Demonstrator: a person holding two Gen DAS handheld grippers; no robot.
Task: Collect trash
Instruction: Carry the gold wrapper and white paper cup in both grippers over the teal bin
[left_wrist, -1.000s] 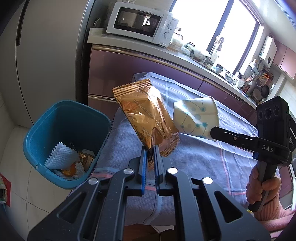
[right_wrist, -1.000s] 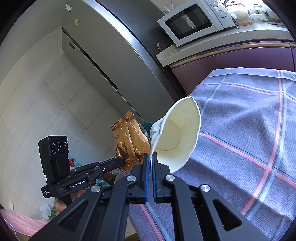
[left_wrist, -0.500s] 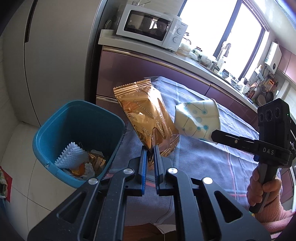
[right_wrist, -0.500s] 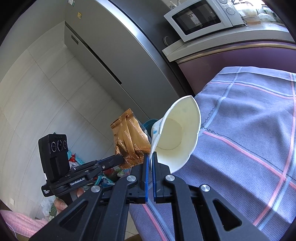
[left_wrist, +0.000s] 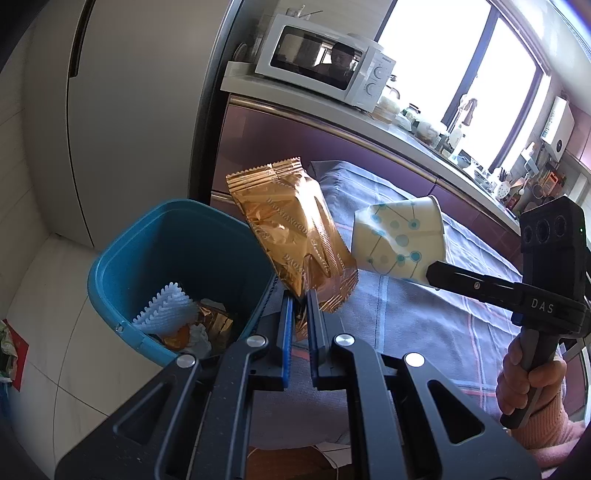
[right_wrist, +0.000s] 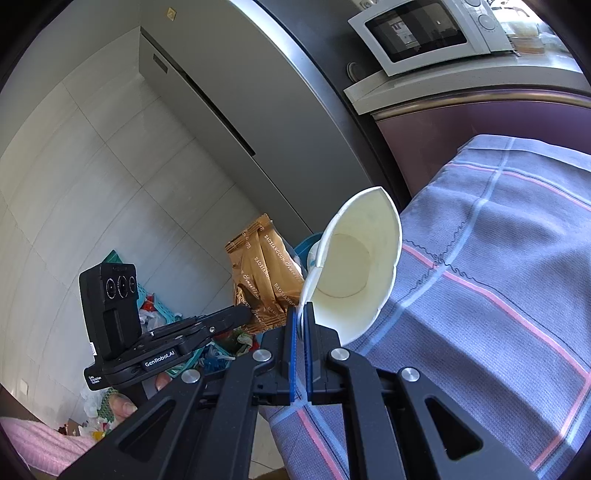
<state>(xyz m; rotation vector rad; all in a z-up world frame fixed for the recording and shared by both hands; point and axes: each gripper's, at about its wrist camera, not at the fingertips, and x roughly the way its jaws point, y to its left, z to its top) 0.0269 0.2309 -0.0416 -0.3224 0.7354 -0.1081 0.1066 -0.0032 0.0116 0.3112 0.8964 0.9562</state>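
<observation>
My left gripper (left_wrist: 299, 295) is shut on the bottom edge of a gold snack wrapper (left_wrist: 291, 229), which stands up above the right rim of the blue trash bin (left_wrist: 122, 251). My right gripper (right_wrist: 303, 312) is shut on the rim of a squashed paper cup (right_wrist: 354, 266), white inside with blue dots outside. In the left wrist view the paper cup (left_wrist: 399, 240) hangs over the cloth to the right of the wrapper. In the right wrist view the gold snack wrapper (right_wrist: 262, 269) shows left of the cup. The bin holds a white foam net (left_wrist: 166, 310) and other scraps.
A table under a blue checked cloth (left_wrist: 413, 317) lies right of the bin. Purple cabinets (left_wrist: 280, 147) with a white microwave (left_wrist: 325, 62) stand behind, a grey fridge (left_wrist: 140, 96) at left. Bags and a green basket (right_wrist: 162, 314) litter the floor.
Both grippers have moved left toward the bin with their loads. The bin now sits closer to the middle of the left wrist view, and the wrapper is at its right rim.
</observation>
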